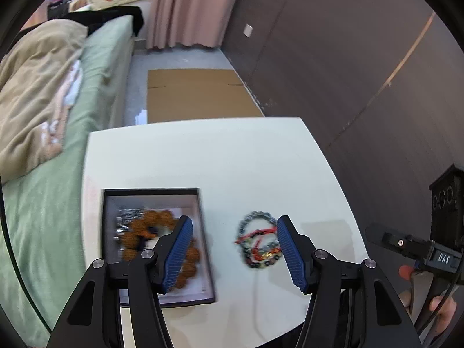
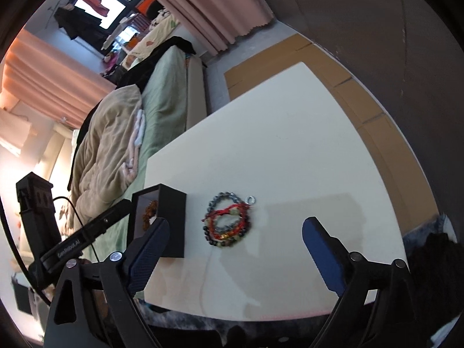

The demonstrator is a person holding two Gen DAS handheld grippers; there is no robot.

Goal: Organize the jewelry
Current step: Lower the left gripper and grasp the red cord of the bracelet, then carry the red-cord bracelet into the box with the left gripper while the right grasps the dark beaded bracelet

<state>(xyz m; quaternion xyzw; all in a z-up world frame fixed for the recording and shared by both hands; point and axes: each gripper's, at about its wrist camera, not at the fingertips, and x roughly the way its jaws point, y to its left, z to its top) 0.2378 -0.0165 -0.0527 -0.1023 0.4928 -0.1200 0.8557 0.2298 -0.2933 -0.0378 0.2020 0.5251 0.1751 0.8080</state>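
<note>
A black jewelry box stands open on the white table, with a brown bead bracelet lying inside. To its right on the tabletop lies a pile of bracelets: grey beads, red cord and dark beads. My left gripper hangs open above the table between box and pile, nothing between its blue pads. In the right wrist view the box and the pile of bracelets lie ahead. My right gripper stands wide open and empty over the table's near side.
A bed with a green sheet and a beige blanket runs along the table's left. Flat cardboard lies on the floor beyond the table. A dark wall stands at the right. The other gripper's body shows at the right edge.
</note>
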